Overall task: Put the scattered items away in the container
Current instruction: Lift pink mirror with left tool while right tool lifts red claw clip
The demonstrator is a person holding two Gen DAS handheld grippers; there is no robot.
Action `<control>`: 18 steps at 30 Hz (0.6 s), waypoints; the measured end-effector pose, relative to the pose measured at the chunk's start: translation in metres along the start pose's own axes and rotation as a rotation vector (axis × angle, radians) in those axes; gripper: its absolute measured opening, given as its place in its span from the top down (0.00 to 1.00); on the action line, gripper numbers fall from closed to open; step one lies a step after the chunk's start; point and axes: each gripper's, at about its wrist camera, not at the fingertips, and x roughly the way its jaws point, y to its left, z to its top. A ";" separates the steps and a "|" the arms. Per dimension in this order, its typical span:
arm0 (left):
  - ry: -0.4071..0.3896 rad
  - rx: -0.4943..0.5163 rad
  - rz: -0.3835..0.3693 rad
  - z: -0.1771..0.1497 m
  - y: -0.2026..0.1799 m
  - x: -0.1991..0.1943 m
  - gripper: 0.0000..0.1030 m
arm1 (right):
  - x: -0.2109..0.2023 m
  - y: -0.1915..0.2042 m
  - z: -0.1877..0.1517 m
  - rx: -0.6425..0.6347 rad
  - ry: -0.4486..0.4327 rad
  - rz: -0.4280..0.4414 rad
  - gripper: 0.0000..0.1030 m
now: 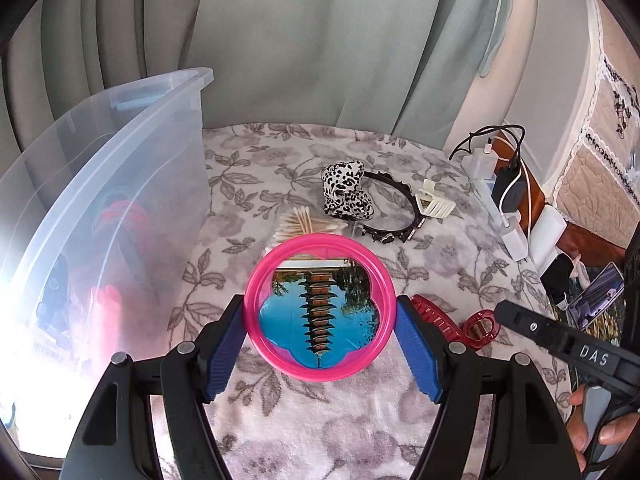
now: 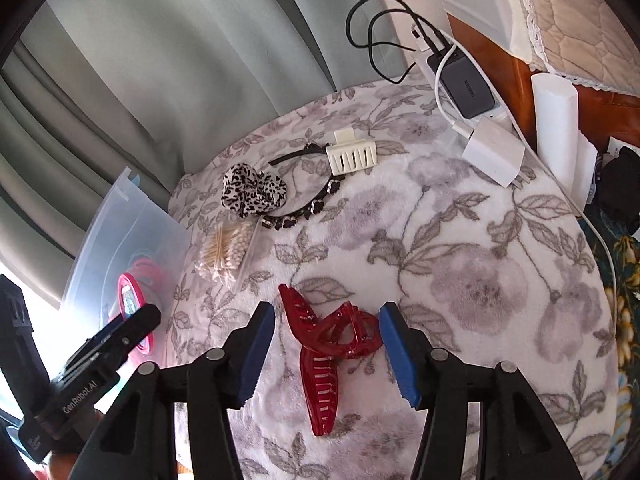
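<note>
While fingers (image 1: 224, 344) pinch pink mirror (image 1: 320, 308) | red claw clip (image 2: 328, 344) between right fingers (image 2: 396, 352), untouched

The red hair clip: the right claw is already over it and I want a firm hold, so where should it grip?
Across the raised hinge loop of the red hair clip, coming straight down; the right claw already straddles it, and the toothed prongs splay flat on the blanket.

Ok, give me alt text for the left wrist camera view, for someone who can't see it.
The left gripper grips a round pink mirror between its blue pads above a floral blanket. A clear plastic bin stands to the left; cotton swabs, a leopard-print bow and a black headband lie beyond.
</note>
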 end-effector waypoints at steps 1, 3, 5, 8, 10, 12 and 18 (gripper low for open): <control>-0.001 -0.001 -0.003 0.000 0.001 0.000 0.28 | 0.004 0.001 -0.003 -0.002 0.014 -0.002 0.40; -0.004 -0.003 -0.008 -0.001 0.002 -0.001 0.28 | 0.011 0.003 -0.010 -0.006 0.041 -0.003 0.40; -0.007 -0.011 -0.011 -0.001 0.005 -0.001 0.28 | 0.018 0.006 -0.015 -0.010 0.063 0.001 0.39; -0.006 -0.030 -0.015 -0.002 0.011 0.001 0.28 | 0.028 0.013 -0.019 -0.040 0.084 -0.021 0.38; -0.003 -0.038 -0.018 -0.003 0.015 0.002 0.28 | 0.034 0.017 -0.020 -0.059 0.083 -0.042 0.38; 0.000 -0.045 -0.021 -0.003 0.018 0.004 0.28 | 0.039 0.021 -0.020 -0.085 0.076 -0.071 0.37; 0.006 -0.065 -0.028 -0.004 0.026 0.007 0.28 | 0.051 0.032 -0.019 -0.173 0.054 -0.165 0.37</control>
